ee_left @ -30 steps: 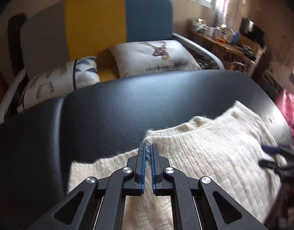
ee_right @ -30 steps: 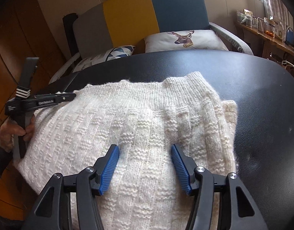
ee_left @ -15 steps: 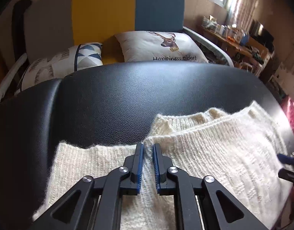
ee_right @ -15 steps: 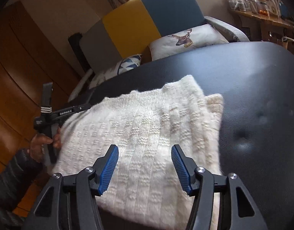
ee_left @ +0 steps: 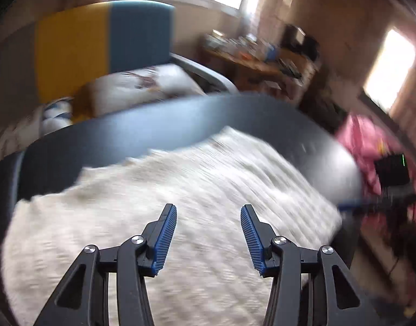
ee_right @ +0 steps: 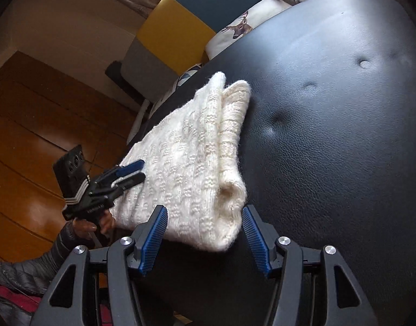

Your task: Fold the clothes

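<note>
Black padded counter (ee_right: 330,135) carries the folded cream sweater (ee_right: 186,168) toward its 9 o'clock edge. Left tongs (ee_left: 208,233) are opening above the knit, gripping nothing; right tongs (ee_right: 205,237) stand wide, empty, at the sweater's 6 o'clock corner.

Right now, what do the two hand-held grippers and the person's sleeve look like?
Each hand-held gripper, left and right, has black angular linkage arms with silver rivets and ribbed blue pads. In the right view, the left unit has a black block with white stripes. The sleeve is dark quilted fabric.
</note>
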`<state>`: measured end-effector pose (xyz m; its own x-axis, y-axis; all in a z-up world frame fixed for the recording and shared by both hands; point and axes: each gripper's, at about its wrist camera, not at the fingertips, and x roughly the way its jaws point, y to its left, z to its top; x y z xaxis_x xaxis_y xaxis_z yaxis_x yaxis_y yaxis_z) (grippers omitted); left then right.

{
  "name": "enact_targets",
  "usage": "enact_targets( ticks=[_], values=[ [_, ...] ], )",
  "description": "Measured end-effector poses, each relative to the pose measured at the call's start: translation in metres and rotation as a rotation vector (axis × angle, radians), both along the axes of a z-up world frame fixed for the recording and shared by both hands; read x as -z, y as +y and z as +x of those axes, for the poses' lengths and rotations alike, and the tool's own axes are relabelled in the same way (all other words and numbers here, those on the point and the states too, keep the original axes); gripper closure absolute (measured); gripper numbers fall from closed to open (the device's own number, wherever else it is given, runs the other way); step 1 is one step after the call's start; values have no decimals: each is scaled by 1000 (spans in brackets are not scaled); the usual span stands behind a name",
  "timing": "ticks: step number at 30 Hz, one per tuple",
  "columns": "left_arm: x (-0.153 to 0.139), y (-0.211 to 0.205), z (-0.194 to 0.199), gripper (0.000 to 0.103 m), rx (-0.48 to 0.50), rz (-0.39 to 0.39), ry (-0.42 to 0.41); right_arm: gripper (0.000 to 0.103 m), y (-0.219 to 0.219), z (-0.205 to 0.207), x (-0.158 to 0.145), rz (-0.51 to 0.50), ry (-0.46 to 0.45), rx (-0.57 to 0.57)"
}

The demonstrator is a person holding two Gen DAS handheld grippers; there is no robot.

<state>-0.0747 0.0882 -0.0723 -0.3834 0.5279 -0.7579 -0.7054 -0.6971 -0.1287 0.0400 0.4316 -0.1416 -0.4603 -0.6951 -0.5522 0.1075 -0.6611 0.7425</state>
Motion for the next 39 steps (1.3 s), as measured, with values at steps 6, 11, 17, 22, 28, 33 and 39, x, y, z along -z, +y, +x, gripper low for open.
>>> enact_targets(
  ticks=[6,11,17,22,28,33,39],
  values=[
    [25,-14,9,53,21,-13,-75,44,-28,-15,13,-135,-58,-302],
    [14,-25,12,56,-26,-23,-130,44,-38,-21,8,-154,-8,-382],
    [-19,22,0,56,44,124,-131,44,-63,-38,15,-145,-37,-479],
    [1,77,-9,56,139,43,-114,42,-85,-31,-2,-186,-31,-666],
    [39,96,-18,51,108,29,-128,48,-111,-22,10,15,-142,-808],
    [43,102,-8,49,109,5,-64,49,-104,-25,9,4,-153,-755],
    [27,87,-4,49,64,78,-115,46,-72,-22,-19,113,-124,-552]
  ],
)
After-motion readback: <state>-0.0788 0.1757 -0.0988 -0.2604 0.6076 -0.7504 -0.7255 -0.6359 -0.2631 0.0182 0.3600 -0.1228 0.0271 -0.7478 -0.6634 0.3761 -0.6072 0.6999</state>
